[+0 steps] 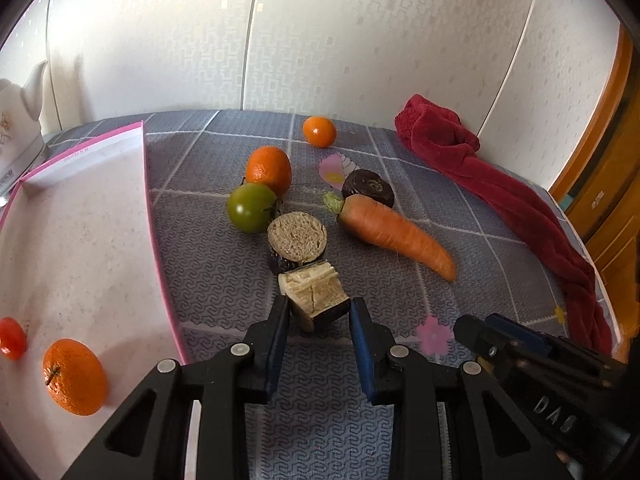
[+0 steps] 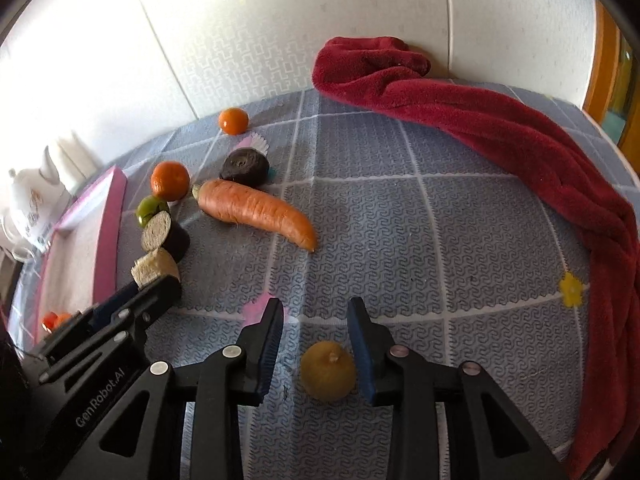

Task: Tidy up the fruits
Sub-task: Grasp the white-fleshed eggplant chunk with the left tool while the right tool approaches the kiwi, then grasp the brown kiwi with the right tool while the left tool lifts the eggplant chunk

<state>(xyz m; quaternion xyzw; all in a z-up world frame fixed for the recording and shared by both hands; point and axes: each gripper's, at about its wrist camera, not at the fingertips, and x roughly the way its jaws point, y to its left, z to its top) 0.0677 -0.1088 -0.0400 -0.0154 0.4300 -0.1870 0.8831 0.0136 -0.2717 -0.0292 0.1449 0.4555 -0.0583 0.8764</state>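
While the left gripper [image 1: 316,308] holds its fingers [image 1: 362,332] wide around a cut eggplant chunk [image 1: 314,294], pale flesh cracked, the right gripper [image 2: 316,316] spreads wide around a small yellow fruit [image 2: 328,376] on the surface [image 2: 440,240]. Beyond lie a carrot [image 1: 394,234], green tomato [image 1: 251,207] and oranges. In the pink-edged tray [image 1: 80,220] sits an orange [image 1: 74,376].

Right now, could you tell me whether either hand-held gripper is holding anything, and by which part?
Nothing is held. The left hand-held gripper is open around the cut eggplant piece; the right hand-held gripper is open, with the yellow fruit on the table beneath it.
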